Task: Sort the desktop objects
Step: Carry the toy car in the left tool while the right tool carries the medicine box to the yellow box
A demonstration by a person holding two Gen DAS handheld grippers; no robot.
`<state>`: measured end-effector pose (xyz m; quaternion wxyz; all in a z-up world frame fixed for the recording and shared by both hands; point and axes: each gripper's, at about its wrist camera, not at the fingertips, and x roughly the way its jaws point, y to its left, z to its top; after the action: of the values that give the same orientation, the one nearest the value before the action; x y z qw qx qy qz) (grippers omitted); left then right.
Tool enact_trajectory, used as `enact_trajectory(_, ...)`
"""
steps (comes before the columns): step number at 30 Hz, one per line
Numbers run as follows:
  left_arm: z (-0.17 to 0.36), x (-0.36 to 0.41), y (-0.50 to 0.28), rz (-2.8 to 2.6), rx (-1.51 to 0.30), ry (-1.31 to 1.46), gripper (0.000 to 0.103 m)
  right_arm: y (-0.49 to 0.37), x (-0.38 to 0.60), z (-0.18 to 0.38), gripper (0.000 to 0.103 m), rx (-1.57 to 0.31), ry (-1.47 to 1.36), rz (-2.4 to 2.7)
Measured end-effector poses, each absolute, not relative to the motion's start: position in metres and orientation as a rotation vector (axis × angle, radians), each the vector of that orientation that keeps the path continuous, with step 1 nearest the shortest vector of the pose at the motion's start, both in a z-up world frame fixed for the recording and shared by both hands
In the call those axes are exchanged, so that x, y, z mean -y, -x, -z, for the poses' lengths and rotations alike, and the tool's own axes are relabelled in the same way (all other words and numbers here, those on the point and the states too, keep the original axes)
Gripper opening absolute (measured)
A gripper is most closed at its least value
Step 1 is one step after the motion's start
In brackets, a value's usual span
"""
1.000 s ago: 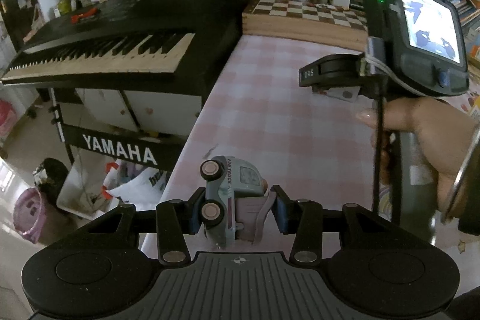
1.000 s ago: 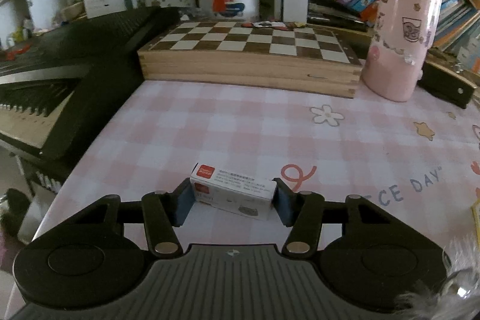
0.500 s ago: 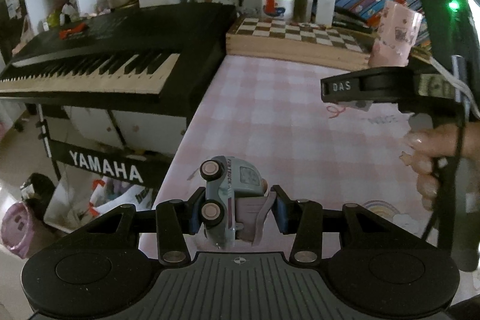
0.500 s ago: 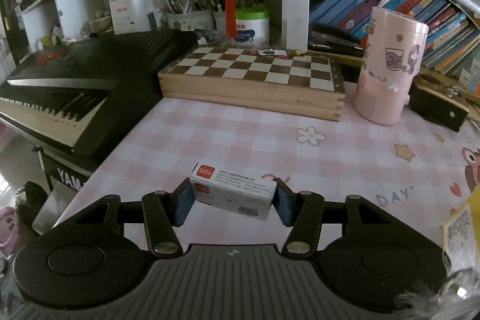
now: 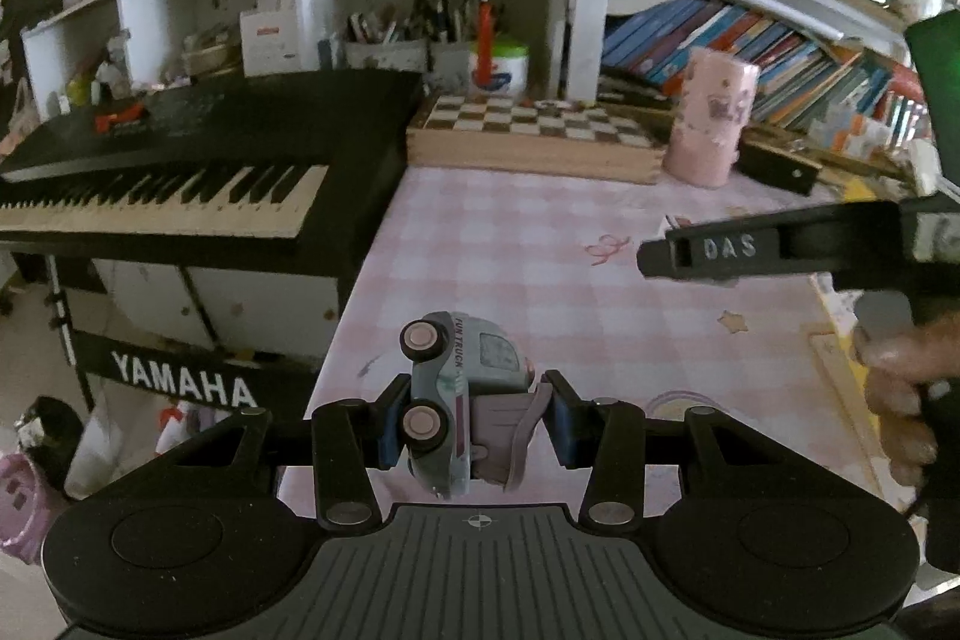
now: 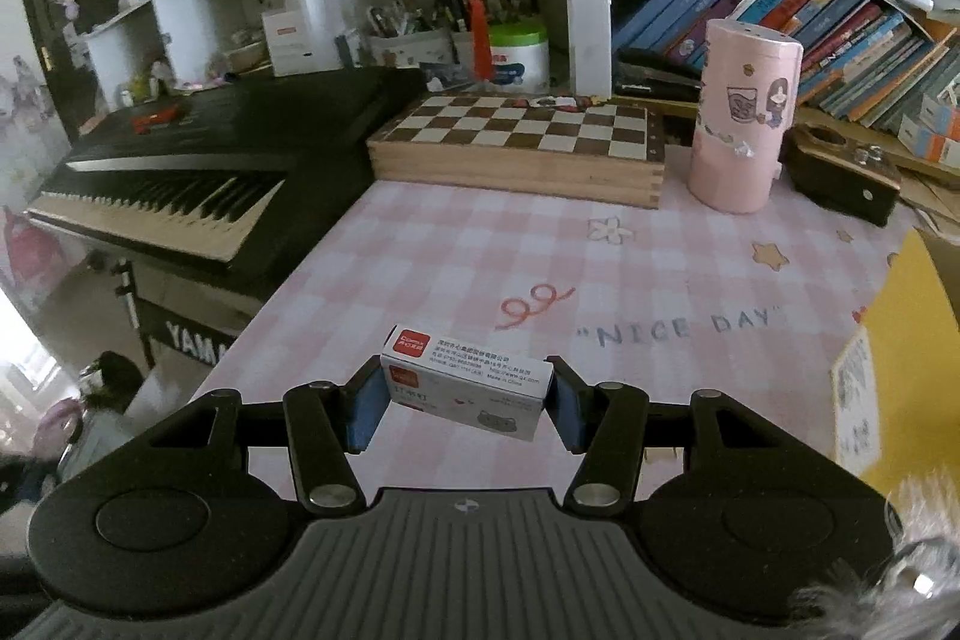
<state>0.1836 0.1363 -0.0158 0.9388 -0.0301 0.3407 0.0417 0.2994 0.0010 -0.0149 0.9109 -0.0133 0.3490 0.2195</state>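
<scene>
Overhead, above the pink checked tablecloth (image 6: 456,244), I held both loads clear of the desk: my left gripper (image 5: 471,421) was clamped on a pale blue toy truck (image 5: 456,388), turned on its side with two wheels facing left and its rear flap hanging open, while my right gripper (image 6: 459,403) was pinched on the short ends of a small white staple box (image 6: 465,385) with a red label. From the left wrist camera, the right gripper (image 5: 774,250) showed as a dark bar marked "DAS" at the right edge, with my right hand (image 5: 906,388) wrapped around its handle. Farther back on the desk lay a wooden chessboard (image 6: 522,142), and just beside its right end stood an upright pink cylinder (image 6: 741,118). A black Yamaha keyboard (image 6: 192,172) sat off the desk's left edge, with crowded bookshelves (image 6: 810,16) behind.
</scene>
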Motion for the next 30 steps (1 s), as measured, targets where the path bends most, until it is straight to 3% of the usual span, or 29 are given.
enact_trajectory(30, 0.011, -0.121, -0.038, 0.157, -0.663, -0.046, 0.044, -0.084, 0.04, 0.031, 0.052, -0.787, -0.009, -0.291)
